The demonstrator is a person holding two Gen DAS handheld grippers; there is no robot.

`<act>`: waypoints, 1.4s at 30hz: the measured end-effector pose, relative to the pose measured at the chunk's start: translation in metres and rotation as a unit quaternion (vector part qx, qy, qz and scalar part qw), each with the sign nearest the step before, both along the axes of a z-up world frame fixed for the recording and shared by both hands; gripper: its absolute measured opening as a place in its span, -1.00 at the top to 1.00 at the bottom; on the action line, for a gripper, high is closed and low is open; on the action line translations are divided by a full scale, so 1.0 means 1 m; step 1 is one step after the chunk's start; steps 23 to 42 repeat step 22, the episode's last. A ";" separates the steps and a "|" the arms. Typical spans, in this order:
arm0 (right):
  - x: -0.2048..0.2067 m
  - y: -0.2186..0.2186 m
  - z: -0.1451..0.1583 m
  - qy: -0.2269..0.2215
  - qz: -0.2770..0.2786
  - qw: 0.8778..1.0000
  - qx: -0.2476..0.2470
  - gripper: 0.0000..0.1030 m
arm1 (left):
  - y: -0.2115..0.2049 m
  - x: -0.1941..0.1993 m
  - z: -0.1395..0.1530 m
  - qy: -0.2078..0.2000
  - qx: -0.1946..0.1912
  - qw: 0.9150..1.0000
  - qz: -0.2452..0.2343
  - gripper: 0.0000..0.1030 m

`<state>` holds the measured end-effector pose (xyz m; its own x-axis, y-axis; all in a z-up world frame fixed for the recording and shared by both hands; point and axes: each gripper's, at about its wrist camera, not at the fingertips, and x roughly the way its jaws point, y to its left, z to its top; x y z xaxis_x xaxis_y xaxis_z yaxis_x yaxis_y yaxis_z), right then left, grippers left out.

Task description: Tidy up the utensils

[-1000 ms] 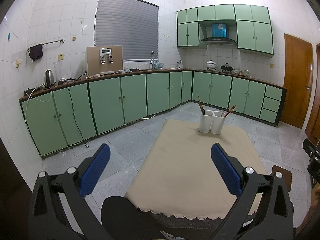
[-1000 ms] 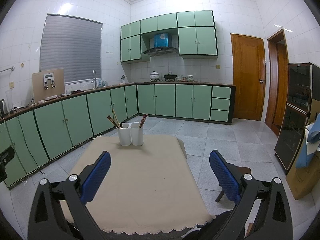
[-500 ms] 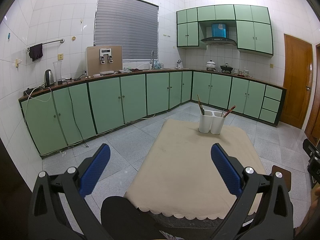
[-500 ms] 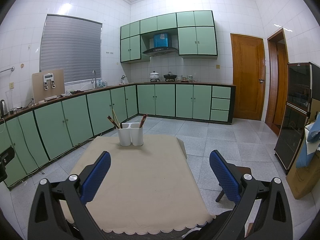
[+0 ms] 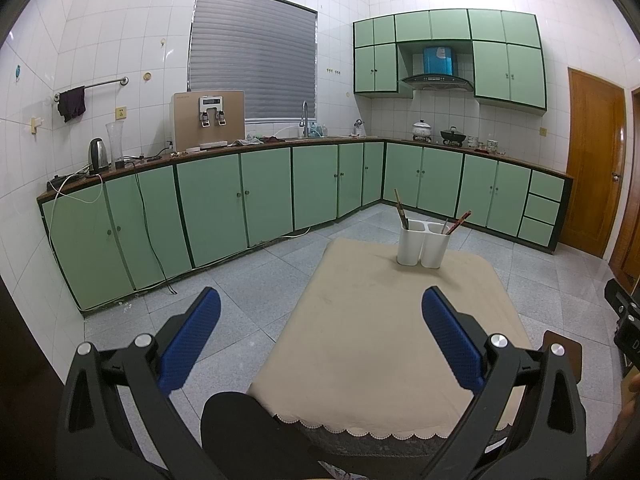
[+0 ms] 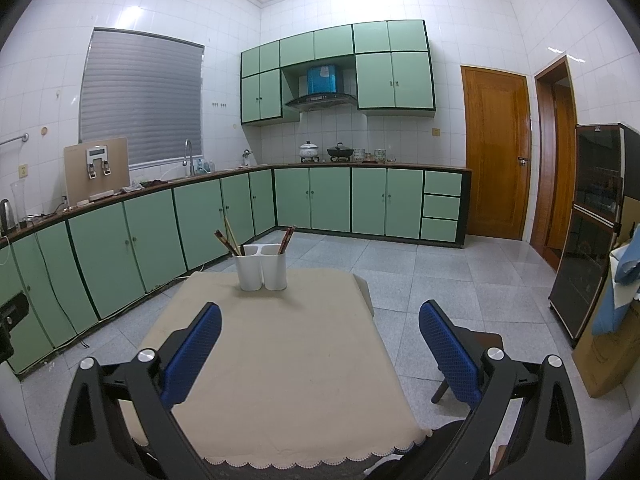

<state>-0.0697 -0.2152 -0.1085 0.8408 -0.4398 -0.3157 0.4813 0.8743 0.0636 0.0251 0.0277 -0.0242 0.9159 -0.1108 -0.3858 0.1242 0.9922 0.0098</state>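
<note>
Both grippers hover above the near edge of a cloth-covered worktop (image 6: 288, 360), each with its blue fingers spread wide and holding nothing. The left gripper (image 5: 320, 332) sits toward the near left corner, the right gripper (image 6: 320, 340) toward the near right. A white two-compartment utensil holder (image 6: 262, 266) stands near the far edge, chopsticks (image 6: 228, 240) leaning out of both compartments. The holder looks light and top-heavy, so a sideways pull on a leaning stick could likely tip it. Only the left view shows a kettle (image 5: 98, 155) and a hanging towel (image 5: 72, 102); only the right view shows a dark glass-fronted cabinet (image 6: 592, 232).
</note>
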 end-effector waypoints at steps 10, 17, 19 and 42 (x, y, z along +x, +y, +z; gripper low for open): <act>0.000 0.000 -0.001 0.001 0.000 1.000 0.000 -0.88 | -0.002 0.000 0.000 0.001 0.001 1.000 -0.002 -0.90; 0.001 0.000 -0.001 0.004 0.002 1.000 0.001 -0.88 | -0.007 -0.001 0.000 0.000 0.000 1.000 -0.003 -0.90; 0.001 0.000 -0.002 0.004 0.002 1.000 0.001 -0.88 | -0.007 -0.001 0.000 0.000 -0.003 1.000 -0.003 -0.90; 0.001 0.000 -0.002 0.004 0.002 1.000 0.001 -0.88 | -0.007 -0.002 0.000 -0.001 -0.006 1.000 -0.002 -0.90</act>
